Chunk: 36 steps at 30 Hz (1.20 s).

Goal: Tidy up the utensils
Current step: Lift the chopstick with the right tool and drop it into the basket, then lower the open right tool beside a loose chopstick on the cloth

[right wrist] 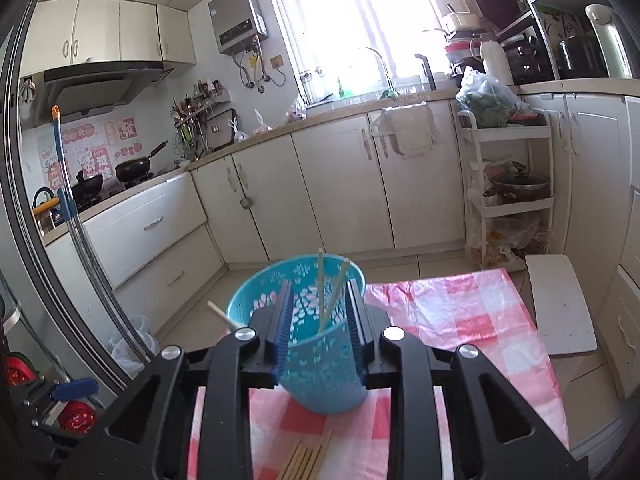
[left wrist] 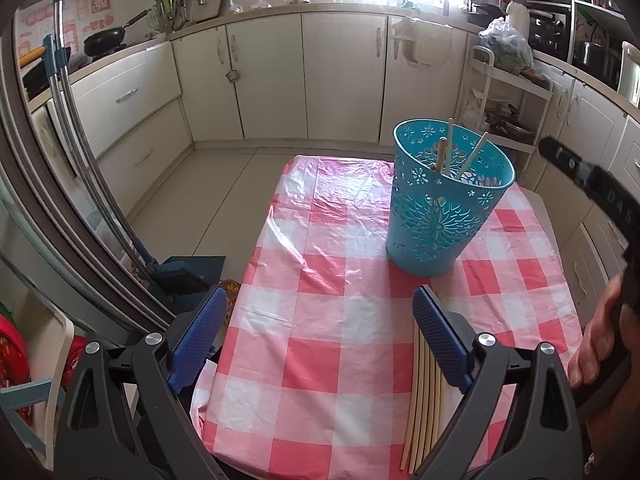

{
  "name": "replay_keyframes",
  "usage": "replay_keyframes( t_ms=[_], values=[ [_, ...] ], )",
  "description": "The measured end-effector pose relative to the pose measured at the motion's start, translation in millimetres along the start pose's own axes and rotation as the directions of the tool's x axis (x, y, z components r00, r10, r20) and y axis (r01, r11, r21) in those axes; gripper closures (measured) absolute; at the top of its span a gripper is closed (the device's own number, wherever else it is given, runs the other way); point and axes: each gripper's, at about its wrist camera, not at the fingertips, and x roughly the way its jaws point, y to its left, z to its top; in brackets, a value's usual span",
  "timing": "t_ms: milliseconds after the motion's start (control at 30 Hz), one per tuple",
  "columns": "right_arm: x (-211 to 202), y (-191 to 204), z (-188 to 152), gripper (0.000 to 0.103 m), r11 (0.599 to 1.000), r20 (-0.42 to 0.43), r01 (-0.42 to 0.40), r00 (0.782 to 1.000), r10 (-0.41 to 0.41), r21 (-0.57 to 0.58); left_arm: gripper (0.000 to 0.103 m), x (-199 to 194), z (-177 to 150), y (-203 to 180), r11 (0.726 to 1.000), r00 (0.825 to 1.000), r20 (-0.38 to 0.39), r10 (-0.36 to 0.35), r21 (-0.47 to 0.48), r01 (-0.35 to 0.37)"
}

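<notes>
A: Left wrist view first. What's the room and the surface?

B: A kitchen with cream cabinets along the far walls and a bright window. The surface [left wrist: 320, 280] wears a pink-and-white checked plastic cloth, with pale floor tiles beyond its far edge.

A: And the left hand-held gripper [left wrist: 316, 334]?

B: Its blue fingers stand wide apart, holding nothing. A bundle of chopsticks [left wrist: 424, 392] lies flat on the cloth, partly under the right-side finger. Their long axis runs away from the camera, tips towards the blue basket [left wrist: 444, 216]. The basket stands upright ahead and to the right of the fingers, with a few sticks leaning inside.

A: Now the right wrist view.

B: Same kitchen, seen higher: a range hood and black pans at left, a water heater beside the window, a white cart at right. The checked surface [right wrist: 460, 312] spreads to the right.

A: The right hand-held gripper [right wrist: 320, 328]?

B: Fingers apart, gripping nothing. The basket [right wrist: 316, 360] sits directly ahead, seen between them; two sticks stand nearly upright inside. The loose chopsticks [right wrist: 306, 460] lie below the fingers, pointing forward towards the basket.
</notes>
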Motion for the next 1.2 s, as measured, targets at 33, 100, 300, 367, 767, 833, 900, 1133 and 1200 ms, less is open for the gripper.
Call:
replay_keyframes(
  t_ms=[33,100,300,367,767,833,900,1133,1200],
  values=[
    [-1.9,-0.4,-7.6,0.075,1.0,-0.024,0.002,1.0,-0.002,0.0,0.013,-1.6,-0.7,-0.5,1.0,1.0,0.001,-0.002,0.001,0.002],
    [-3.5,-1.3,-22.7,0.075,1.0,-0.078,0.006,0.997,-0.006,-0.001,0.013,-5.4,-2.1,-0.5,1.0,1.0,0.004,-0.003,0.004,0.003],
    [7.0,-0.4,-76.2,0.075,1.0,-0.282,0.016,0.959,-0.013,0.006,0.013,-15.0,-7.7,-0.2,1.0,1.0,0.006,-0.001,0.012,0.001],
    [11.5,1.0,-90.3,0.075,1.0,-0.336,0.014,0.942,-0.013,0.003,0.012,-16.2,-11.0,2.4,1.0,1.0,0.001,-0.001,0.009,0.001],
    [33.0,3.5,-134.2,0.081,0.999,-0.481,0.05,0.876,-0.042,0.003,0.012,-6.6,-45.4,36.9,0.999,0.996,-0.083,0.021,-0.042,-0.025],
    [37.5,5.1,-135.9,0.081,0.999,-0.483,0.051,0.875,-0.045,0.0,0.012,-3.9,-49.4,40.3,0.998,0.995,-0.095,0.022,-0.049,-0.026],
    [43.6,7.4,-134.6,0.081,0.998,-0.481,0.056,0.875,-0.056,-0.014,0.012,-1.9,-52.7,42.0,0.998,0.994,-0.104,0.02,-0.054,-0.026],
    [66.1,12.4,-134.0,0.083,0.996,-0.488,0.066,0.869,-0.086,-0.058,0.012,0.4,-54.5,40.9,0.998,0.993,-0.114,0.018,-0.052,-0.024],
    [67.3,11.2,-134.2,0.085,0.996,-0.488,0.065,0.868,-0.09,-0.068,0.012,2.9,-55.3,39.6,0.999,0.993,-0.12,0.019,-0.049,-0.025]
  ],
)
